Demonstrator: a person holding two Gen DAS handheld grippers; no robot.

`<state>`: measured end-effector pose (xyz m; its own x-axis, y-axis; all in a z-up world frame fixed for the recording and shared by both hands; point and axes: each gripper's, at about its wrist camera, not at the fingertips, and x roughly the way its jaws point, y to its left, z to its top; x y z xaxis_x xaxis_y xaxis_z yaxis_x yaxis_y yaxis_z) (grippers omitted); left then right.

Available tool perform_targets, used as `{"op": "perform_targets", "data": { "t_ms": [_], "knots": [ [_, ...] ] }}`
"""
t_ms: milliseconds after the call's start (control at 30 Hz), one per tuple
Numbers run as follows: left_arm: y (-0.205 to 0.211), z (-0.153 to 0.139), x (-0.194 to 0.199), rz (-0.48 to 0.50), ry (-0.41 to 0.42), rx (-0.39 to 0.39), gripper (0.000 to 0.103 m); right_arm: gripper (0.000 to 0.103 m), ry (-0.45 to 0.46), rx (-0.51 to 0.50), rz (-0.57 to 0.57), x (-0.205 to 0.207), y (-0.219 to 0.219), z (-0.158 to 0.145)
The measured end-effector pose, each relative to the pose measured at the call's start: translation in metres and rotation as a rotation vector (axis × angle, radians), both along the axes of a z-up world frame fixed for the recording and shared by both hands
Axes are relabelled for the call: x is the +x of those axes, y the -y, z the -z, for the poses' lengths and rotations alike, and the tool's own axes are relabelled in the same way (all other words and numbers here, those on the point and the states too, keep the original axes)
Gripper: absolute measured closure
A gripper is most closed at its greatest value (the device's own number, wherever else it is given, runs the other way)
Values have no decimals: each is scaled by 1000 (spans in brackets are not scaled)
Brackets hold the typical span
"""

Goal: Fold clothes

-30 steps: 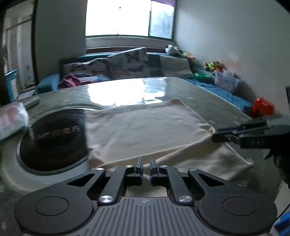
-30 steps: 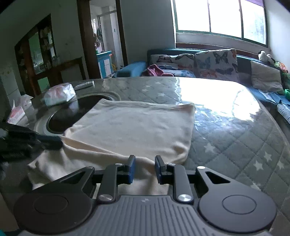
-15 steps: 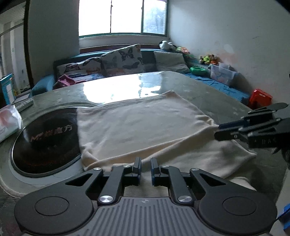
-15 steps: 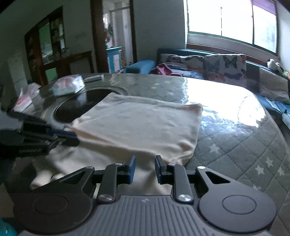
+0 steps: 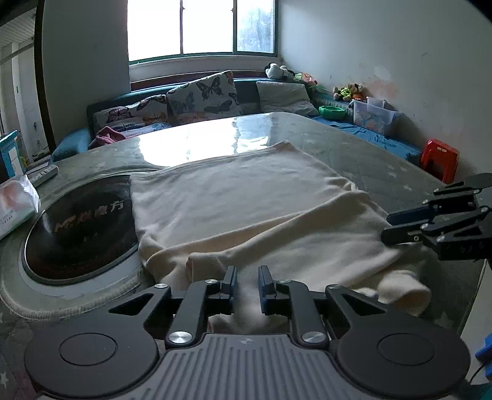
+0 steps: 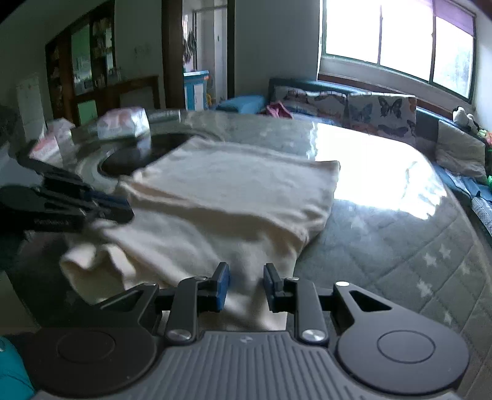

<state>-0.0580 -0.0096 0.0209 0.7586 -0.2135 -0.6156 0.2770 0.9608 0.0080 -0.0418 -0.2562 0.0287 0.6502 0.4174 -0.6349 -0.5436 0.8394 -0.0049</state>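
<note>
A grey quilted table (image 5: 353,154) with pale stars carries a round black glass hob (image 5: 80,224) at its left side, and a sofa (image 5: 196,101) with butterfly cushions runs under the window (image 5: 200,27) behind. The cream garment (image 5: 246,209) lies flat on the table, its long axis running from the near edge toward the window, with a loose sleeve hanging at the near edge. A clear plastic box (image 5: 373,115) sits by the wall; its contents cannot be made out. The left gripper (image 5: 247,284) and the right gripper (image 6: 243,284) hover over the near hem, fingers apart, gripping nothing.
</note>
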Motion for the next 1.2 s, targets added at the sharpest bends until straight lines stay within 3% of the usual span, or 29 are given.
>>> {"op": "perform_targets", "data": {
  "t_ms": [200, 367, 667, 800, 1200],
  "knots": [
    [-3, -9, -8, 1, 17, -2, 86, 80, 30, -10, -2, -11, 2, -9],
    [-2, -1, -13, 12, 1, 13, 85, 80, -2, -25, 1, -17, 3, -1],
    [-10, -8, -33, 23, 20, 49, 79, 73, 5, -35, -6, -21, 0, 0],
    [-14, -9, -51, 69, 27, 106, 66, 65, 14, -58, -21, -25, -2, -1],
    [-3, -1, -84, 243, 93, 252, 61, 49, 61, -145, -119, -43, -5, -14]
  ]
}}
